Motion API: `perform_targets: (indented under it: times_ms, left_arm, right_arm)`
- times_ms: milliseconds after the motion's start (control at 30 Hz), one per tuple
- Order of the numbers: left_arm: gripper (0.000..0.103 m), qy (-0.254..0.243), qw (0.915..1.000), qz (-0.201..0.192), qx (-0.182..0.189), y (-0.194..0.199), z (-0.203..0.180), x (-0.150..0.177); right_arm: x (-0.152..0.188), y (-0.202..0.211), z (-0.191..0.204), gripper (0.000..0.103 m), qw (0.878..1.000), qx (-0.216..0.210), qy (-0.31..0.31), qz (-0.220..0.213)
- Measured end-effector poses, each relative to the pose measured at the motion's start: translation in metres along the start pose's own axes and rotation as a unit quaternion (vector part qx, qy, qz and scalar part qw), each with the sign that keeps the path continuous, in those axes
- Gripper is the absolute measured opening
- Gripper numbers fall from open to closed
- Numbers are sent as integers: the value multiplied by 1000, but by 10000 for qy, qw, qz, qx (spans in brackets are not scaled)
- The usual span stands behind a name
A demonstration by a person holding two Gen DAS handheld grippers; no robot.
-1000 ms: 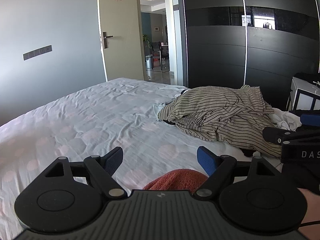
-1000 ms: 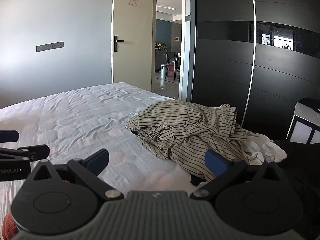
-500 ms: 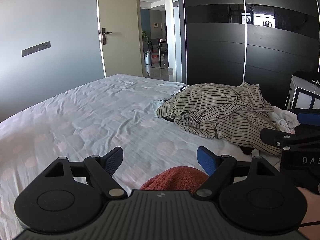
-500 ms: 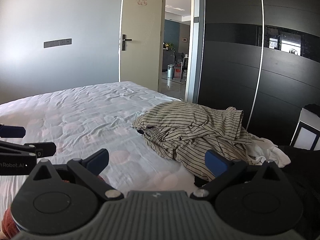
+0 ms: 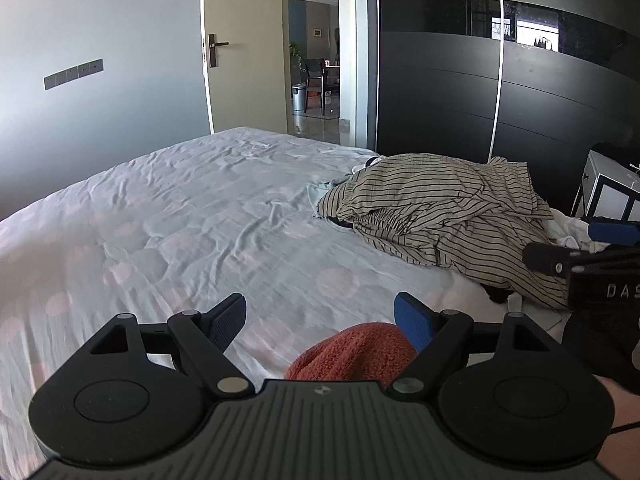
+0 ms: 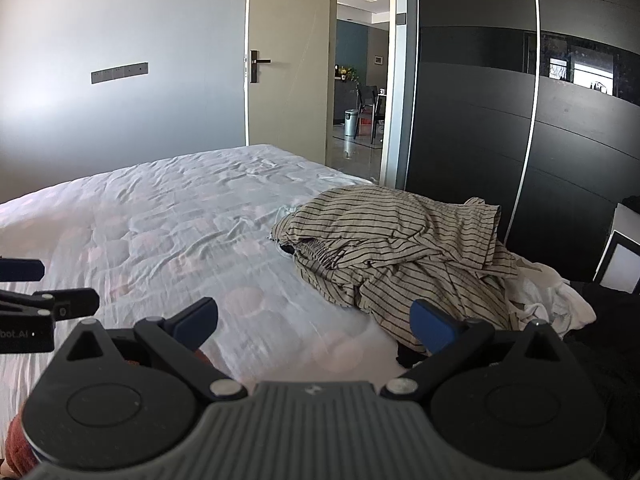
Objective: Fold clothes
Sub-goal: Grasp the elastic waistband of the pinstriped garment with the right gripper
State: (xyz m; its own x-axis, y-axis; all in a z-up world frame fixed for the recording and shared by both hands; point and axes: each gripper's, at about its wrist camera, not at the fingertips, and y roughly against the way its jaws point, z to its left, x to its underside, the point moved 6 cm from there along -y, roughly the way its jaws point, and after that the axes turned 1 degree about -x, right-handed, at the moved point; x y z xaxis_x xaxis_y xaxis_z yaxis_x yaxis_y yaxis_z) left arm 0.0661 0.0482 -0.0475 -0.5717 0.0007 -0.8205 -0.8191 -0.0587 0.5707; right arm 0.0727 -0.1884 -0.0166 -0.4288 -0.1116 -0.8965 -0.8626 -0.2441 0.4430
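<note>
A crumpled beige garment with dark stripes [image 5: 444, 212] [image 6: 396, 248] lies heaped on the right side of the bed. White clothes [image 6: 548, 300] and something dark [image 6: 408, 354] poke out beside and under it. A rust-red towel-like cloth [image 5: 356, 354] sits at the bed's near edge, just under my left gripper [image 5: 320, 316], which is open with nothing between its fingers. My right gripper [image 6: 314, 322] is open too, hovering short of the striped heap. Each gripper shows at the edge of the other's view.
The bed [image 5: 180, 216] has a wrinkled white sheet with pale dots. A dark sliding wardrobe [image 5: 500, 92] stands behind the heap. An open door [image 5: 244, 48] leads to another room. A white box-like stand [image 5: 608, 192] is at the far right.
Both cameras have tilted or risen slightly, so the bed and the striped heap sit lower in view. Both grippers stay open and nothing has been picked up.
</note>
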Motion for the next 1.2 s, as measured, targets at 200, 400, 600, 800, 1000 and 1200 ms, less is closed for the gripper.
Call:
perform_targets:
  times_ms: [200, 400, 600, 800, 1000, 1200]
  left_arm:
    - [96, 162, 9994, 246, -182, -25, 32, -10]
    - [96, 275, 9974, 519, -408, -57, 63, -16]
    - [96, 323, 9950, 758, -559, -86, 86, -21]
    - [96, 345, 9924, 953, -703, -106, 104, -22]
    - [96, 435, 9879, 1220, -852, -119, 127, -5]
    - [96, 566, 9821, 1399, -1125, -111, 156, 19]
  right_arm:
    - [-33, -49, -14, 103, 9991, -262, 295, 172]
    - [-63, -111, -26, 102, 9952, -247, 888, 327]
    - [-80, -190, -44, 102, 9895, -56, 1271, 684]
    - [-80, -270, -73, 97, 9840, 230, 1375, 1106]
    - [-68, -321, -91, 54, 9763, 434, 1432, 1565]
    - [-72, -325, -91, 11, 9742, 523, 1555, 1551]
